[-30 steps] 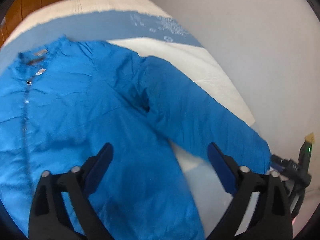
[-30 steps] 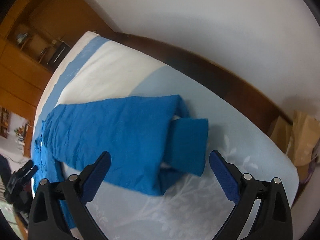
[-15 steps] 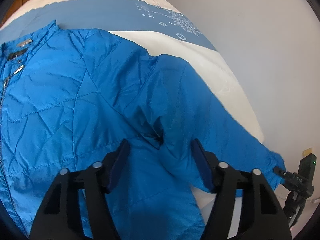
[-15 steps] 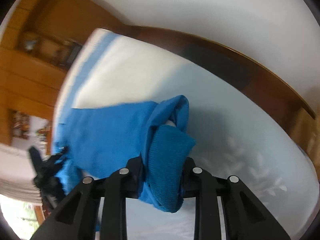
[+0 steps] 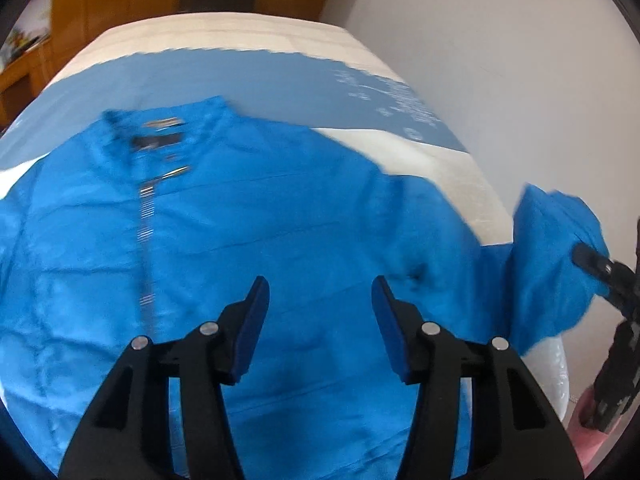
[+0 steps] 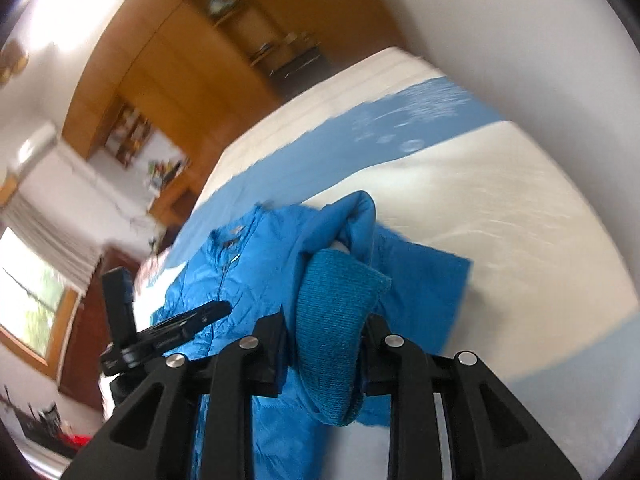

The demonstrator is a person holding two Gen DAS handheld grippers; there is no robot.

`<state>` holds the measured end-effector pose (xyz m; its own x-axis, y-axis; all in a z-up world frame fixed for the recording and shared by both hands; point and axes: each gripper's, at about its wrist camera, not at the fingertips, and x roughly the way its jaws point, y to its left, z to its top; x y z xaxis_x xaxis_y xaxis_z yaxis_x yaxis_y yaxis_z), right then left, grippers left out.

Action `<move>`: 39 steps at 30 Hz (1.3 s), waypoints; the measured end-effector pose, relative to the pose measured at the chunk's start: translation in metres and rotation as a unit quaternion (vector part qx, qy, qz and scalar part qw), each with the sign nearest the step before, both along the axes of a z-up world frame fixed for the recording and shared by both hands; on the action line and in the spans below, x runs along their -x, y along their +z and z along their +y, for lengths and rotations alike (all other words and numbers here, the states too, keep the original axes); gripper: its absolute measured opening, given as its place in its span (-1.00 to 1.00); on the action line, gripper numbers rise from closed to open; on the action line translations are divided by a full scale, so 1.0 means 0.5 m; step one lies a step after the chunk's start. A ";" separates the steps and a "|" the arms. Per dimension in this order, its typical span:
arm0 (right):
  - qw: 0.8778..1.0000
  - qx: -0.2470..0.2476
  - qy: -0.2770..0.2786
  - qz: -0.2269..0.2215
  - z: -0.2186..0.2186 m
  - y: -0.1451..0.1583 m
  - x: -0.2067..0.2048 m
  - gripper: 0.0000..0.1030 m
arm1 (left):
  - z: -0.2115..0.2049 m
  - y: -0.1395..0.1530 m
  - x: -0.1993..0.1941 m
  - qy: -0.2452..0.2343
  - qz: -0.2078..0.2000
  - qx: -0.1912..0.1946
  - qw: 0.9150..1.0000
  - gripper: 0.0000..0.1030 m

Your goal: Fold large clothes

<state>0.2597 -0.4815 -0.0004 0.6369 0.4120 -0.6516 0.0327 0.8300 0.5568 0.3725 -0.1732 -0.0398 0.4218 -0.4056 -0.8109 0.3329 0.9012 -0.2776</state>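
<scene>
A bright blue quilted jacket (image 5: 248, 220) lies front up on the bed, collar far, zip down the middle. My left gripper (image 5: 320, 312) is open and empty, hovering over the jacket's chest. My right gripper (image 6: 326, 344) is shut on the knit cuff (image 6: 336, 320) of the jacket's right sleeve and holds it lifted off the bed. In the left wrist view the raised sleeve (image 5: 556, 264) hangs at the right edge with the right gripper's black finger (image 5: 596, 264) on it. In the right wrist view the left gripper (image 6: 168, 332) shows at the left.
The bed (image 5: 240, 36) has a cream cover with a blue band (image 5: 280, 76). A white wall (image 5: 500, 40) runs along the bed's right side. Wooden cabinets (image 6: 192, 60) and shelves stand beyond the bed's far end. A window (image 6: 28, 300) is at the left.
My right gripper closed on the sleeve cuff and lifted it, carrying the sleeve up and inward. My left gripper moved over the jacket's chest and stayed open.
</scene>
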 end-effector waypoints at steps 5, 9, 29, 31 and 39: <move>0.998 0.029 0.040 0.027 0.111 -0.046 -0.076 -0.51 | 0.082 -0.001 -0.008 0.033 -0.005 -0.005 0.999 0.01; 0.996 0.029 0.072 0.038 0.181 -0.071 -0.122 -0.50 | 0.116 -0.010 -0.017 0.046 -0.003 0.006 0.999 0.01; 0.994 0.039 -0.047 0.088 -0.076 -0.124 -0.102 -0.04 | 0.087 -0.108 -0.088 0.078 0.091 0.042 0.992 0.53; 0.993 0.024 -0.056 0.098 -0.088 -0.137 -0.108 -0.04 | 0.075 -0.120 -0.102 0.086 0.094 0.034 0.991 0.55; 0.995 -0.011 -0.053 0.081 -0.104 -0.131 -0.099 -0.04 | 0.036 -0.107 -0.108 0.085 0.069 0.067 0.992 -0.60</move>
